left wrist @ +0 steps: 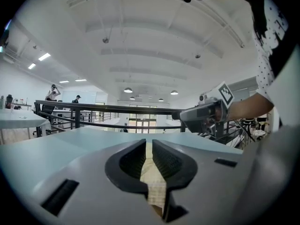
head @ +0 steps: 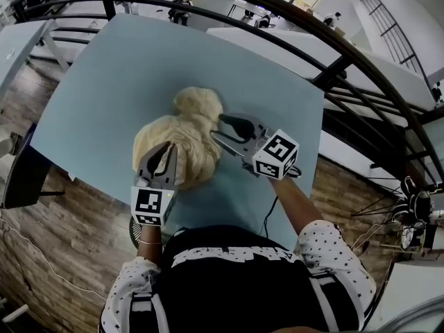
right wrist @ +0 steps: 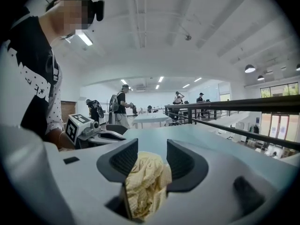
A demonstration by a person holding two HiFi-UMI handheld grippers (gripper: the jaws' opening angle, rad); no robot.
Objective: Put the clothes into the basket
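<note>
Cloth (head: pixel 182 141) tight in left tool (head: pixel 165 151)

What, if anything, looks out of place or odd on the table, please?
The cream garment lies crumpled in a heap on the blue table. The left gripper pinches it, and the right gripper stands open round a fold. Nothing else stands out.

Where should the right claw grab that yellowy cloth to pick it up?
Probably the bunched fold on the right side of the cloth, coming in low from the right. It stands up off the table, and the open right gripper has it between its jaws. The left gripper pinches the near edge.
</note>
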